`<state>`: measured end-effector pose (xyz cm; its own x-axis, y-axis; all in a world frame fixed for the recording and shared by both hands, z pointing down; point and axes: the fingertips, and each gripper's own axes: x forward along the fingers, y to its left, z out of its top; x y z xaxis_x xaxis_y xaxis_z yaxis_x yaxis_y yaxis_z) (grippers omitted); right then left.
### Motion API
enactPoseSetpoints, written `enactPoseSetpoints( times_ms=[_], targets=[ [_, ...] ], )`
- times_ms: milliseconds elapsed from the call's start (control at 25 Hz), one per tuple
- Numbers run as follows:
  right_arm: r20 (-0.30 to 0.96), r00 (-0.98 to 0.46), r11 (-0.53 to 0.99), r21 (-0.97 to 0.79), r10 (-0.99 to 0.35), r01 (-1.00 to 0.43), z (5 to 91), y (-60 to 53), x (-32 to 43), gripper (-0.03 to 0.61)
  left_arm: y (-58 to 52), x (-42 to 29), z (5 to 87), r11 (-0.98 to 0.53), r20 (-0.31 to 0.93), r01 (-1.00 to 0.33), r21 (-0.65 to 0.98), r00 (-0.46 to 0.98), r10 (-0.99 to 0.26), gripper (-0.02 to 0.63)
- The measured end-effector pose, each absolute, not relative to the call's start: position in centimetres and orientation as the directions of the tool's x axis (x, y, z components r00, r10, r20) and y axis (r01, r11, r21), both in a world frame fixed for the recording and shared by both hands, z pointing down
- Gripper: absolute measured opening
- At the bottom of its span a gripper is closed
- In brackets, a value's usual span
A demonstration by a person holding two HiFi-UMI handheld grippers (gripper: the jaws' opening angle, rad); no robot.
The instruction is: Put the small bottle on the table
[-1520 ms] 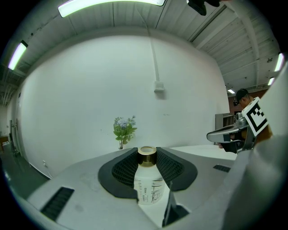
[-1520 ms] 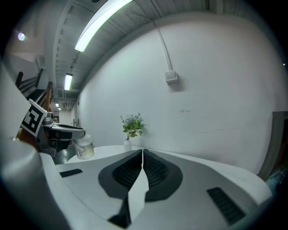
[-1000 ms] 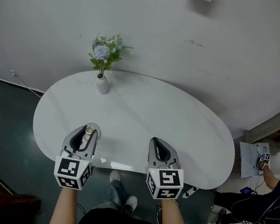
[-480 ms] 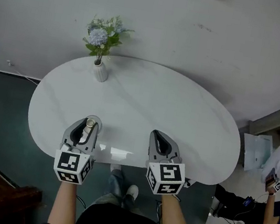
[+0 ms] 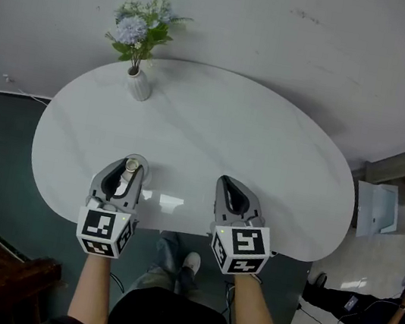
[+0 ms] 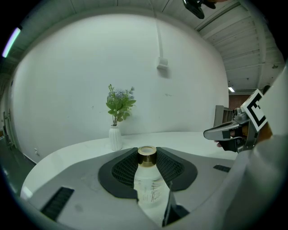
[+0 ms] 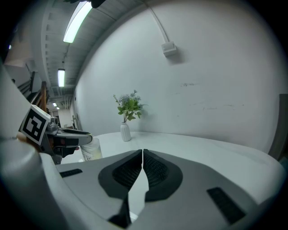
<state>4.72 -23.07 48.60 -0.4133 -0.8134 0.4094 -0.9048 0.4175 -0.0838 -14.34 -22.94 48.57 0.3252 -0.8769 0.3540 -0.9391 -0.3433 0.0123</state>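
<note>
Clear small bottle [image 6: 148,187] with shiny gold cap [image 6: 146,155]; glossy white table [image 5: 237,136].

No word or number here can be read for sure. The bottle [image 6: 148,191] carries some faint printed lines on its clear side, but they are too small and pale to make out. The left cube [image 5: 104,233] and the right cube [image 5: 241,250] show only black-and-white square marker patterns, which are not letters.
</note>
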Motion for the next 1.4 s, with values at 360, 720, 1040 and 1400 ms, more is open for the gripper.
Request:
enactPoseSetpoints(
  times_ms=[360, 720, 1040, 1400],
  targets=[
    [0.455, -0.411, 0.416, -0.095, -0.79, -0.904, 51.0, -23.5, 4.8, 0.068, -23.6, -13.6, 50.9, -0.341, 0.388, -0.94, 0.029, 0.325, -0.863, 0.129],
    [0.472, -0.419, 0.421, -0.108, -0.776, -0.901, 52.5, -24.5, 4.3, 0.068, -24.8, -13.2, 52.1, -0.349, 0.413, -0.937, 0.017, 0.324, -0.851, 0.129],
    [0.483, -0.418, 0.417, -0.116, -0.77, -0.902, 53.2, -24.9, 4.3, 0.068, -25.3, -12.2, 53.0, -0.356, 0.418, -0.934, 0.029, 0.335, -0.844, 0.129],
    [0.492, -0.414, 0.412, -0.117, -0.766, -0.903, 53.6, -24.9, 4.5, 0.068, -25.0, -12.2, 53.8, -0.352, 0.437, -0.935, 0.038, 0.332, -0.836, 0.129]
  ],
)
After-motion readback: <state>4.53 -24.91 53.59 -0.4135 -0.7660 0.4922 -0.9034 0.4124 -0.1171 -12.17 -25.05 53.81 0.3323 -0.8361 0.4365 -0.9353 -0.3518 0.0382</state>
